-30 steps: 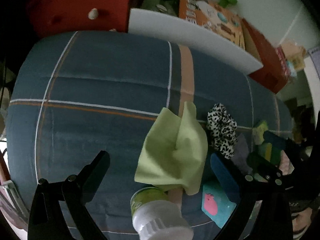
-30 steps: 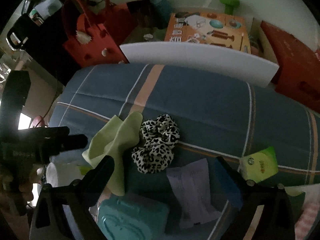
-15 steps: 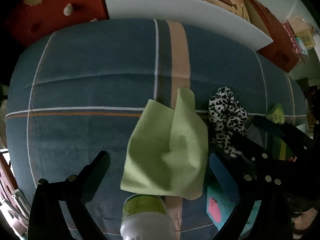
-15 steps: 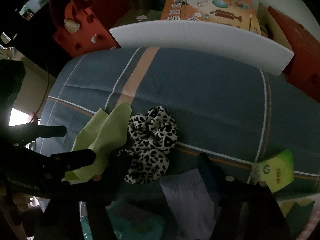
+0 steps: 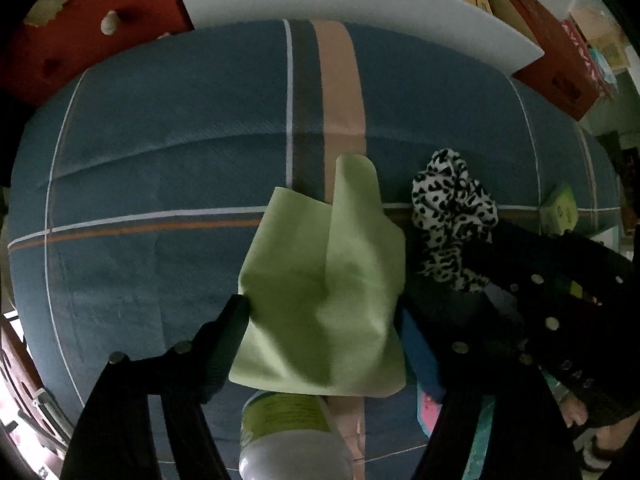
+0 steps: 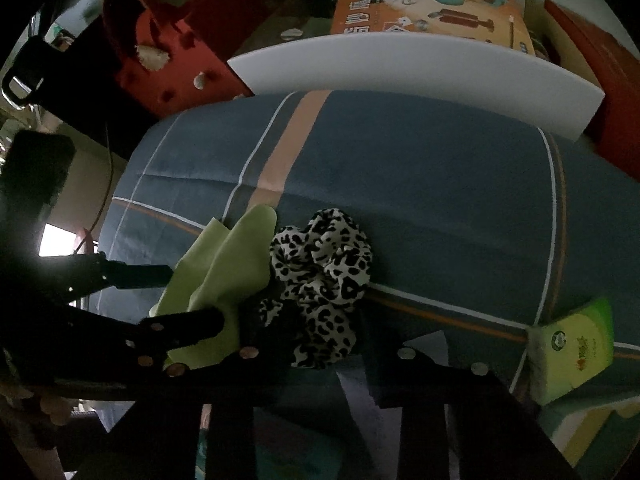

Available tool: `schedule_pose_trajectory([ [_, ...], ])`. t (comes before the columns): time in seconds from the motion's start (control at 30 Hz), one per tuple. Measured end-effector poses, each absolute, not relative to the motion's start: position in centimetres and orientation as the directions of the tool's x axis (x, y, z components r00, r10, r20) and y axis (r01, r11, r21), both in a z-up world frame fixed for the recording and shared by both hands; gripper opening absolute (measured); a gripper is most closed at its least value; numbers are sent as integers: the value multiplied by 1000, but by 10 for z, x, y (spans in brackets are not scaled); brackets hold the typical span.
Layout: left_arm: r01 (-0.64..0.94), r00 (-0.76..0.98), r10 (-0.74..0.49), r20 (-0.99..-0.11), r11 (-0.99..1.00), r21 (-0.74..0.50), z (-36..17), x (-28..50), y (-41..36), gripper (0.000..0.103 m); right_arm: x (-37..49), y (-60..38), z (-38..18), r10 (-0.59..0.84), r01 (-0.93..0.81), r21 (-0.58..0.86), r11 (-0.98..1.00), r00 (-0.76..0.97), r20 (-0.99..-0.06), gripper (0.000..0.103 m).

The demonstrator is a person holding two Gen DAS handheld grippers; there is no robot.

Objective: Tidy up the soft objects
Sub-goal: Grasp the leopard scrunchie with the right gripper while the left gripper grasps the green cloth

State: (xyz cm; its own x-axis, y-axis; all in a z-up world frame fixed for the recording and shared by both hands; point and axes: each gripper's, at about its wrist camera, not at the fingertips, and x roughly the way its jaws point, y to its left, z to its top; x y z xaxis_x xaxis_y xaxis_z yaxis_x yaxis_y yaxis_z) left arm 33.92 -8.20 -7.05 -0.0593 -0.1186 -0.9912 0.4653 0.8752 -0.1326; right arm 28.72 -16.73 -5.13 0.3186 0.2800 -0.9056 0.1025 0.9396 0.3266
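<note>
A light green cloth (image 5: 320,280) lies crumpled on the blue striped cushion (image 5: 160,140). My left gripper (image 5: 324,316) points straight down over it. Its jaws are closing, with the cloth between them and the fingertips (image 5: 240,308) at the cloth's edges. A leopard-print scrunchie (image 6: 320,264) lies just right of the cloth (image 6: 224,276). My right gripper (image 6: 328,340) is closing its jaws on the scrunchie's near part, and the pads press into it. The left wrist view shows the same grip on the scrunchie (image 5: 452,208). The left gripper (image 6: 188,300) also shows in the right wrist view.
A green-and-white bottle (image 5: 288,420) and a teal case (image 5: 428,412) lie near the front edge. A green tissue pack (image 6: 572,344) and a paper slip (image 6: 360,400) lie at the right. Behind the cushion stand a white board (image 6: 400,68), a red bag (image 6: 168,68) and an orange box (image 6: 432,8).
Both grippers came down toward the cushion. The left jaws narrowed around the green cloth. The right jaws narrowed a lot and closed in on the scrunchie.
</note>
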Motion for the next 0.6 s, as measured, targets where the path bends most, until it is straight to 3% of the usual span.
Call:
schedule_pose_trajectory([
  [0.03,467,-60,-116,-991,875,-131,-72,339,-84,61,286,-169,-51,281,103,328,939,319,-905,30],
  [0.33,463,-40,-124,-991,877,-128,-75,337,-84,17,280,-173,-45,296,114,351,929,337,-894,19],
  [0.6,430,15,-176,-984,890,-153,-66,331,-71,10,272,-176,-36,295,129,358,925,354,-888,13],
])
